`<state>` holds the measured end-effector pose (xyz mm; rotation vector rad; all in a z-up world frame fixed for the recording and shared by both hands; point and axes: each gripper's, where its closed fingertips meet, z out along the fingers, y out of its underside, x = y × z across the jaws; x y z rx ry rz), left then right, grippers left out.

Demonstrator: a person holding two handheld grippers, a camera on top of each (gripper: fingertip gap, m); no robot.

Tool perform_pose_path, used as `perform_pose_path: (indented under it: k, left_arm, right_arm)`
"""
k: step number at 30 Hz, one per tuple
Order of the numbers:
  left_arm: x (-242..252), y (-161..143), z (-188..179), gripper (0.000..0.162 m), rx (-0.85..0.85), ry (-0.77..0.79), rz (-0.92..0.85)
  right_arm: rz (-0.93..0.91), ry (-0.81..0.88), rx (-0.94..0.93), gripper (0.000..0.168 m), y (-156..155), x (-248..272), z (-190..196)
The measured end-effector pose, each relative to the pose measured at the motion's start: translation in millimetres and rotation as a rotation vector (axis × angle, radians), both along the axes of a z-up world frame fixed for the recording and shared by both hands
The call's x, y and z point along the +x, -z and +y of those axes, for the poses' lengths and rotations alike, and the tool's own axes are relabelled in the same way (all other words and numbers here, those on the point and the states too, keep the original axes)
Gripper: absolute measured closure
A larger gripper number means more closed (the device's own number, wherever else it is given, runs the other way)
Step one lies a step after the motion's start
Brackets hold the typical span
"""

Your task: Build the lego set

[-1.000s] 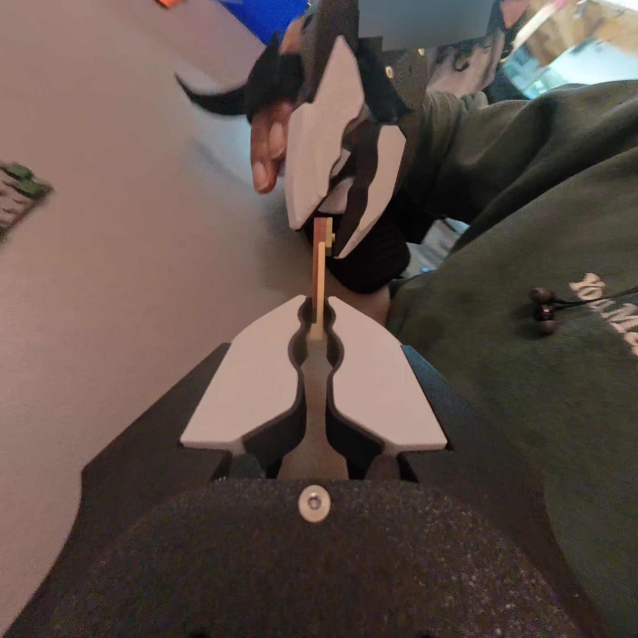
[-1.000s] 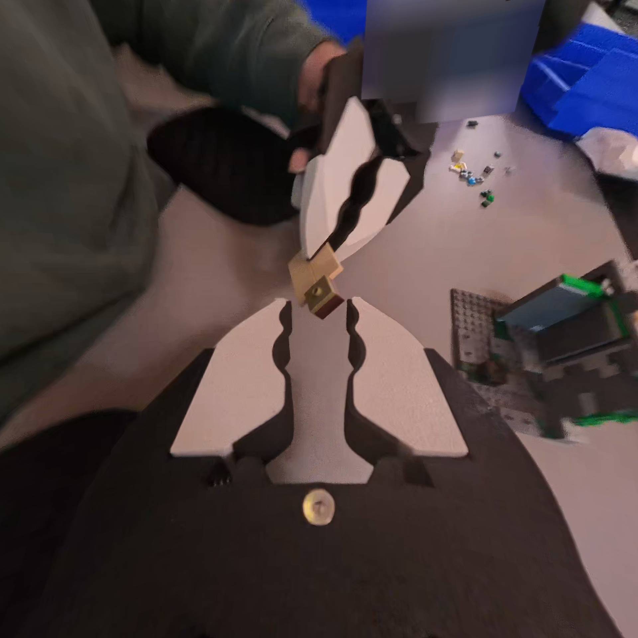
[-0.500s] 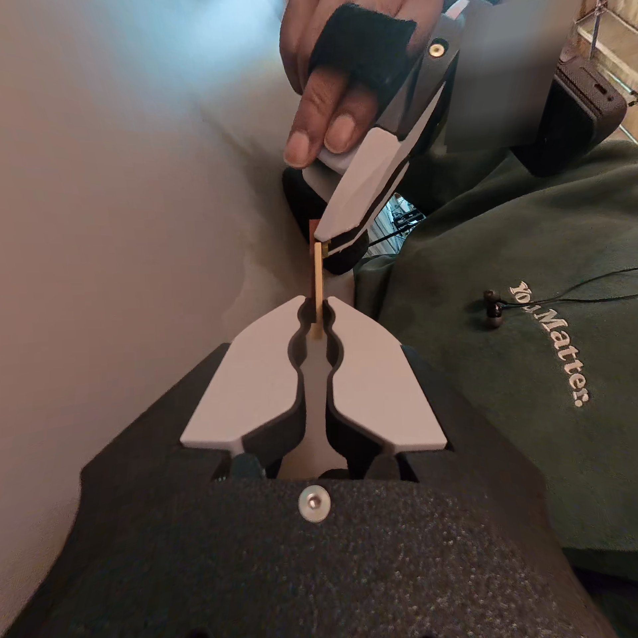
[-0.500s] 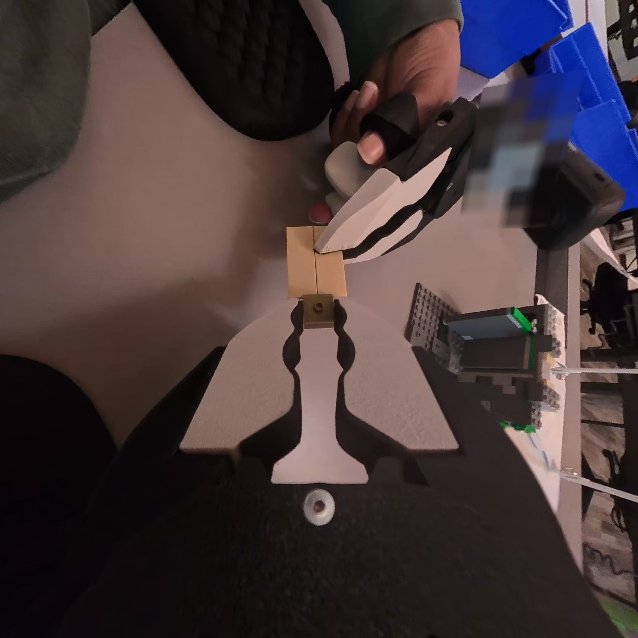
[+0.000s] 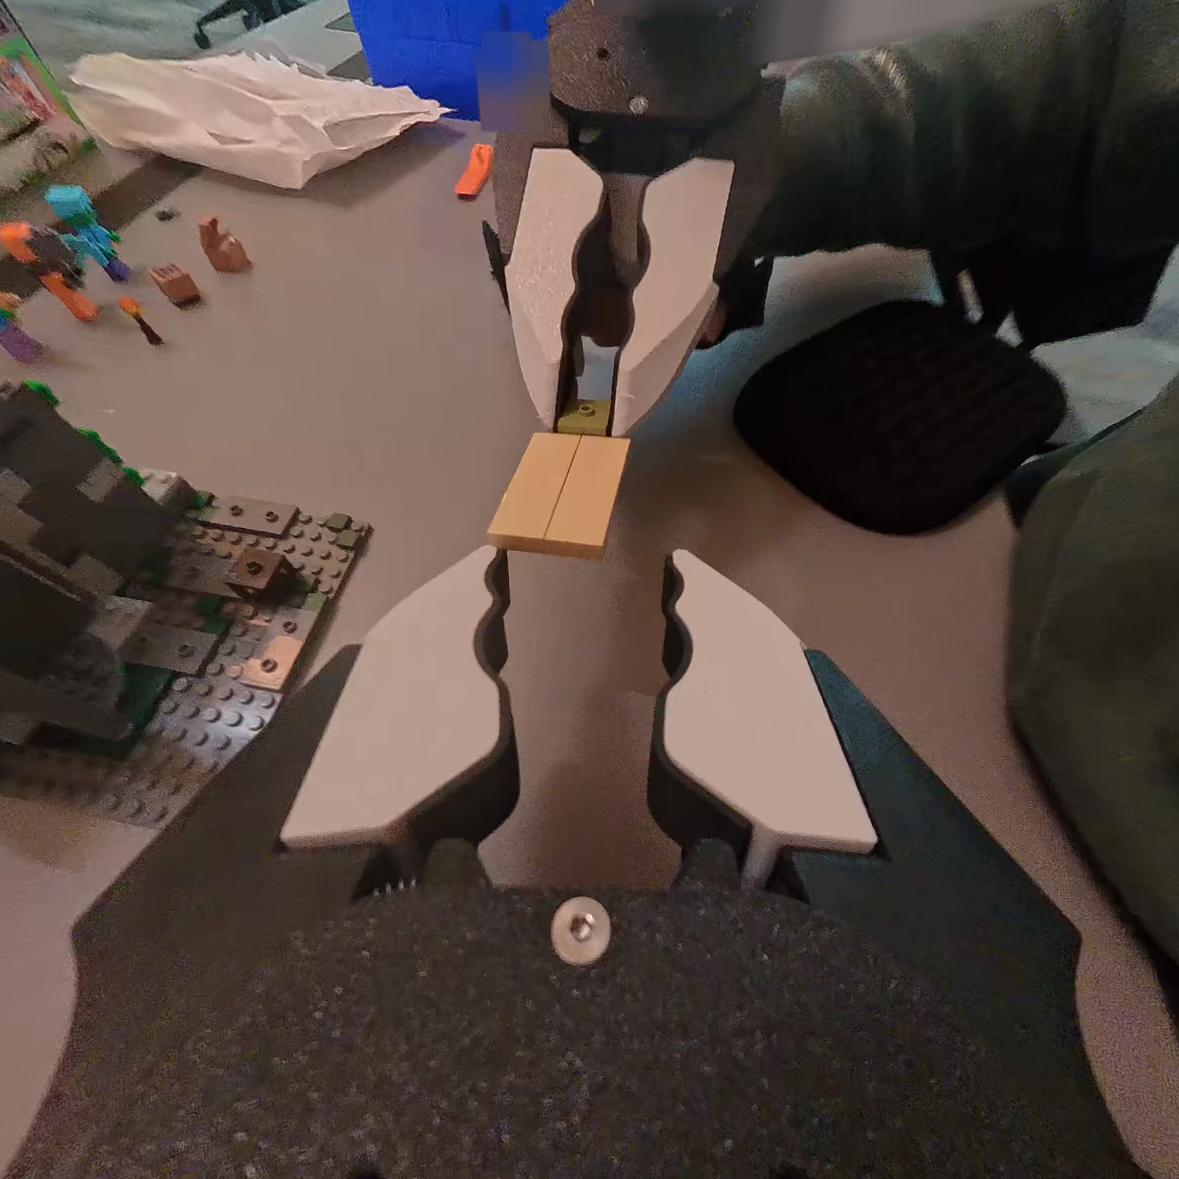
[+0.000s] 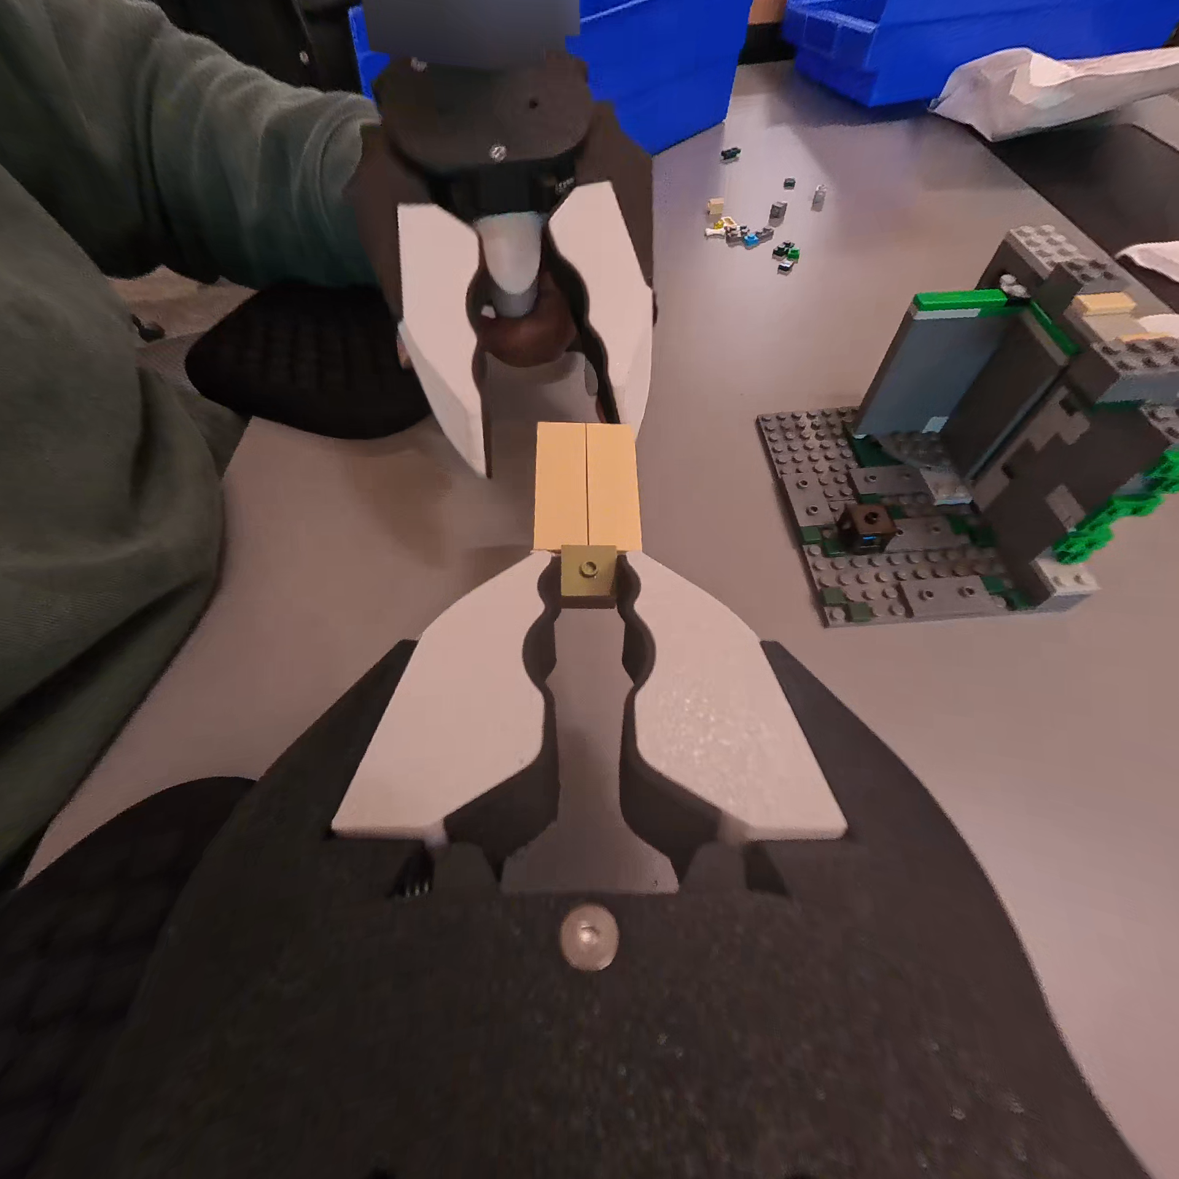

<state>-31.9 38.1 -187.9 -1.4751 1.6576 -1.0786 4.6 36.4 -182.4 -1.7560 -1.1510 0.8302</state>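
Observation:
A small assembly of two tan tiles [image 6: 585, 488] side by side, with an olive stud brick [image 6: 588, 571] at one end, is held above the grey table. My right gripper [image 6: 587, 561] is shut on the olive brick. My left gripper [image 5: 587, 561] is open, its tips just short of the tan tiles [image 5: 558, 494] and not touching them. The left gripper also shows in the right wrist view [image 6: 555, 446], facing mine. The right gripper shows in the left wrist view [image 5: 587, 418], closed on the olive brick [image 5: 584, 413]. The grey and green build stands on its studded baseplate [image 6: 829, 574], also in the left wrist view [image 5: 210, 721].
Minifigures [image 5: 70, 255] and brown bits [image 5: 220, 245] lie at the far left. A white paper bag [image 5: 242, 121], blue bins [image 6: 670, 64], an orange piece [image 5: 475, 169] and several loose small parts [image 6: 759, 223] lie at the back. A black mesh pad [image 5: 893, 415] and a green sleeve [image 6: 191, 159] are close by. There is about 5 centimeters between the tips of the two grippers.
My left gripper was shut on the edge of the tan tiles; it has opened and let go. My right gripper has closed on the olive brick. Both grippers have turned level over the table.

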Motion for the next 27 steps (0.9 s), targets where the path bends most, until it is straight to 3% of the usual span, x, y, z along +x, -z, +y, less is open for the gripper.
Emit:
perform_pose_path:
  k: [4, 18, 23, 27]
  left_arm:
    - [2.6, 4.3, 4.2, 0.118, 0.086, -0.026, 0.002]
    - [2.6, 4.7, -3.9, 0.125, 0.069, 0.013, -0.033]
    - [3.2, 5.8, -3.5, 0.125, 0.091, 0.015, -0.033]
    - [3.3, 2.7, -5.3, 0.125, 0.1, 0.02, -0.057]
  right_arm:
    - [0.029, -0.015, -0.017, 0.152, -1.1, -1.2, -4.8]
    - [0.028, -0.061, -0.006, 0.152, 2.0, -13.5, -8.9]
    - [-0.14, -0.058, 0.044, 0.13, 10.0, -11.4, -6.4]
    - [-0.25, -0.084, 0.051, 0.123, 18.4, -15.6, -9.8]
